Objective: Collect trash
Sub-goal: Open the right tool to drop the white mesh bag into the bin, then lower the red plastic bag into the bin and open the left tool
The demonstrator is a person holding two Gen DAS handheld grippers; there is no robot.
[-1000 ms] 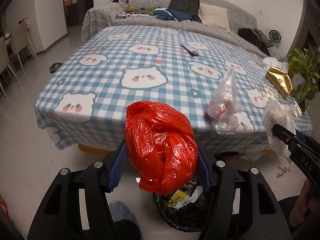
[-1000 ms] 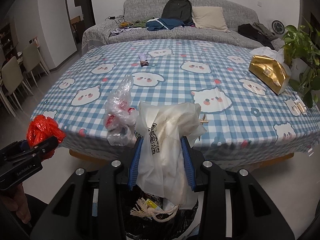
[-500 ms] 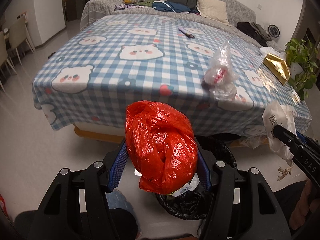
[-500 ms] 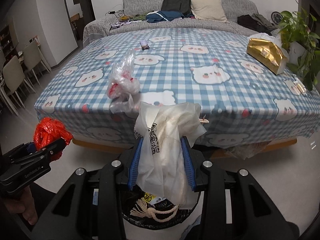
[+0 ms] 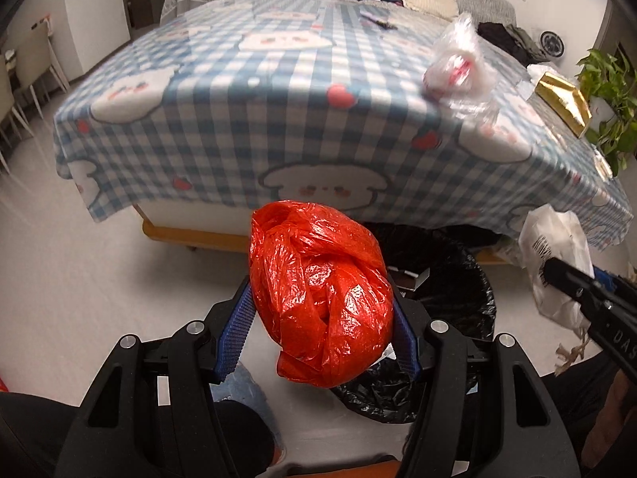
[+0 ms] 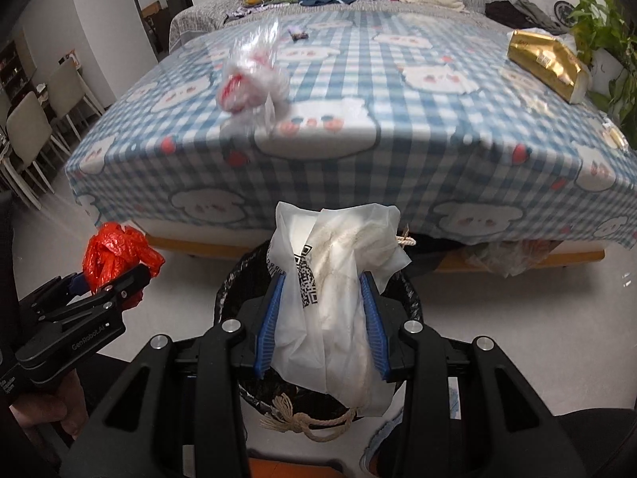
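Two bags fill my grippers: my left gripper (image 5: pixel 322 318) squeezes a crumpled red bag (image 5: pixel 320 302), my right gripper (image 6: pixel 320 318) pinches a white bag (image 6: pixel 330 298), both above the black bin (image 5: pixel 450 290). Light, soft, slippery film, I judge; gripping the bunched middle suits them.

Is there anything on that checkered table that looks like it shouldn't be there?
Yes: a crumpled clear plastic bag with something red inside lies near the front edge of the tablecloth, looking like leftover trash. A small dark wrapper lies farther back. The gold package looks intact rather than discarded.
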